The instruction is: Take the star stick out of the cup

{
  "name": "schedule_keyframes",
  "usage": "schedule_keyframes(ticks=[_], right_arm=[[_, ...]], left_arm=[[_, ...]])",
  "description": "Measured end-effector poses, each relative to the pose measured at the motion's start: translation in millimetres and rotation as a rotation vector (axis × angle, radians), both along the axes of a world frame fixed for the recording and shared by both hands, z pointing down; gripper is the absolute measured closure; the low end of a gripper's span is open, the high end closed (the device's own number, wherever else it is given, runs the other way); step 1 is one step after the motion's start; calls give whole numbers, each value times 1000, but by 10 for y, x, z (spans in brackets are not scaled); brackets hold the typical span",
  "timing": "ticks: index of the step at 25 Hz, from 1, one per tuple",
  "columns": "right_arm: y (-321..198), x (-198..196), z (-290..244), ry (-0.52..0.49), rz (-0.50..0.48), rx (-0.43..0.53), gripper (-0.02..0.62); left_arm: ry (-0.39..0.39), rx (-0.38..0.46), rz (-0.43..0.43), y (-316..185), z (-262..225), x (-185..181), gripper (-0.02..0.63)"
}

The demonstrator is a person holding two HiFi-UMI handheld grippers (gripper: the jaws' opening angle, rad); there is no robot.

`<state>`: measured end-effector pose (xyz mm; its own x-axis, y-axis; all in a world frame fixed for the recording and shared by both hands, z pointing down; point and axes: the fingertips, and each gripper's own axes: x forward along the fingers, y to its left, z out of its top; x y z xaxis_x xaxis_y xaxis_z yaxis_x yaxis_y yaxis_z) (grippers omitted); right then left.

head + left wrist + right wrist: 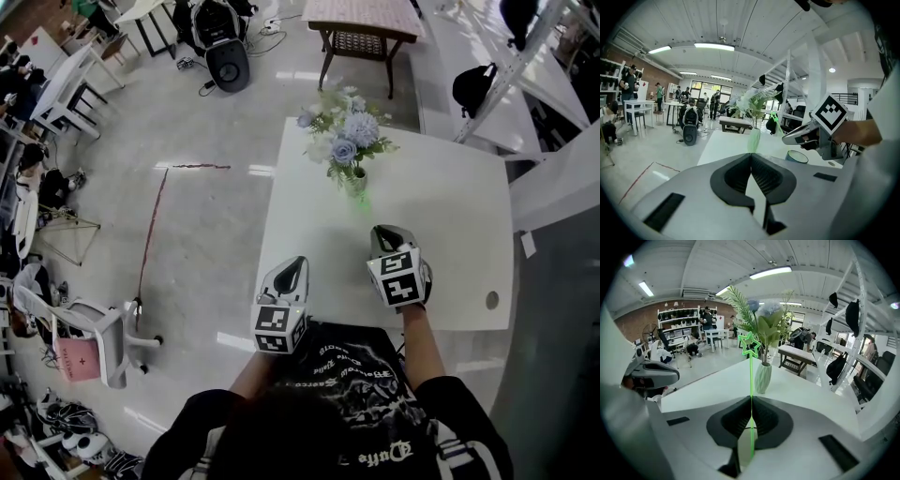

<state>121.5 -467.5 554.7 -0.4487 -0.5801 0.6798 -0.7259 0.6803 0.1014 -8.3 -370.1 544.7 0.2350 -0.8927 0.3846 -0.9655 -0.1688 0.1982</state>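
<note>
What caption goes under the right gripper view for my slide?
Right gripper clamps the green star stick upright before a flower vase.

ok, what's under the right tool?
A cup on the table, seen from the left gripper view; the head view has it covered. The right tool is shut on the star stick; its lower end is hidden.

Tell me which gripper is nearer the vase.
Right. The right gripper sits just short of the vase, shut on the star stick; the left gripper is back at the table edge.
</note>
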Motion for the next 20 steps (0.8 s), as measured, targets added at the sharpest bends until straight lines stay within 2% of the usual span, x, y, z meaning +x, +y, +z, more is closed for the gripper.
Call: schedule_keyframes(ticks=[9,15,20], right_arm=[[19,110,-368,-111,38,108,584],[96,171,-798,-271,56,247,584],[234,215,-1064,-315,45,352,584]], left_arm=[[-2,10,51,-20,-50,109,586],[3,21,94,-40,-106,193,586],[16,47,144,-61,-226,299,586]])
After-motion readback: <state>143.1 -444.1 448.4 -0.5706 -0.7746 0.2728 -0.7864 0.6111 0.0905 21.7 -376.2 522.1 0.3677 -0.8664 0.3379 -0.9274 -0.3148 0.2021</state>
